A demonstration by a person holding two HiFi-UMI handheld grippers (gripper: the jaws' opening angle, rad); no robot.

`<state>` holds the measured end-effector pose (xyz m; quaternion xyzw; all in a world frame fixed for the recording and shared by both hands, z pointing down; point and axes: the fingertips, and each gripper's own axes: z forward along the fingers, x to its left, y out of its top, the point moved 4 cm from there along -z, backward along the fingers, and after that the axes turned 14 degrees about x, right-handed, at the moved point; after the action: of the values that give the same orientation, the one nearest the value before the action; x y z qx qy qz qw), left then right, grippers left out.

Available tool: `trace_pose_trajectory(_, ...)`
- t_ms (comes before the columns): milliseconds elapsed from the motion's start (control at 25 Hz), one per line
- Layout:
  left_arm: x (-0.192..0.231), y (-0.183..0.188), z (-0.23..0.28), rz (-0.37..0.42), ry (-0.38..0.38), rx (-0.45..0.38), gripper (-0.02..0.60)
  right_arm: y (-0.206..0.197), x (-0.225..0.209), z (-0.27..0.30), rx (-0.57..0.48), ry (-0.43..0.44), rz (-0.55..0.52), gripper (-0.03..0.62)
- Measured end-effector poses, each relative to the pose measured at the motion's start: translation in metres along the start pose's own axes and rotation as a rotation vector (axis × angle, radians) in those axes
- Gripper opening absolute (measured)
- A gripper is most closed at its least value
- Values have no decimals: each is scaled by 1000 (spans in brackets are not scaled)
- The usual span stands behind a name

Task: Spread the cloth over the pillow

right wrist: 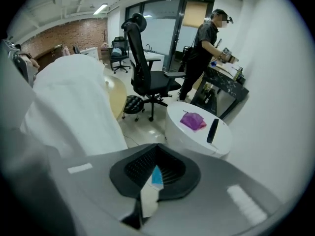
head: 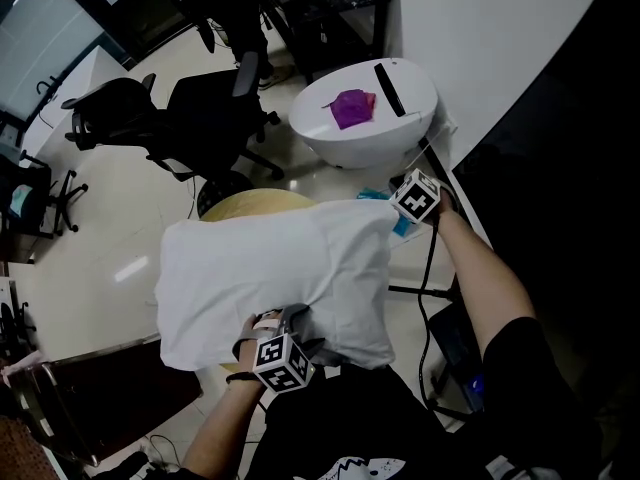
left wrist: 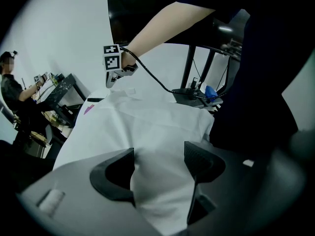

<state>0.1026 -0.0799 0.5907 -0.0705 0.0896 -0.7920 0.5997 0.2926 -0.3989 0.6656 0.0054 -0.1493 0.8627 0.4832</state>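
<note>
A white cloth (head: 270, 268) lies over the pillow, which fills the middle of the head view and rests on a round yellow top (head: 250, 202); I cannot tell cloth from pillow there. At the near edge my left gripper (head: 285, 320) has a bunched fold of the cloth (left wrist: 157, 146) clamped between its jaws (left wrist: 160, 163). My right gripper (head: 400, 216) is at the far right corner. It (right wrist: 155, 173) is shut on a narrow white strip of the cloth (right wrist: 147, 198) that has a blue tag.
A white round table (head: 400, 143) beyond the pillow holds a purple rag (head: 352, 108) and a black remote (head: 389, 88). Black office chairs (head: 210, 118) stand to the far left. A black stand with cables (head: 430, 288) is at the right. A person (right wrist: 202, 48) works at a desk.
</note>
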Motion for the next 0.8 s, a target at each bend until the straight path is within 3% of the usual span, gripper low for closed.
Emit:
trace_pose_trajectory(360, 6, -1, -1, 20, 30, -18, 310, 0, 31, -20, -91, -19, 1, 7)
trace_pose_trajectory(640, -1, -7, -24, 79, 97, -72, 310, 2, 77, -105, -247, -67, -5, 8)
trace_pose_trajectory(800, -18, -23, -30, 134, 116, -80, 310, -12, 120, -151, -276, -98, -12, 8)
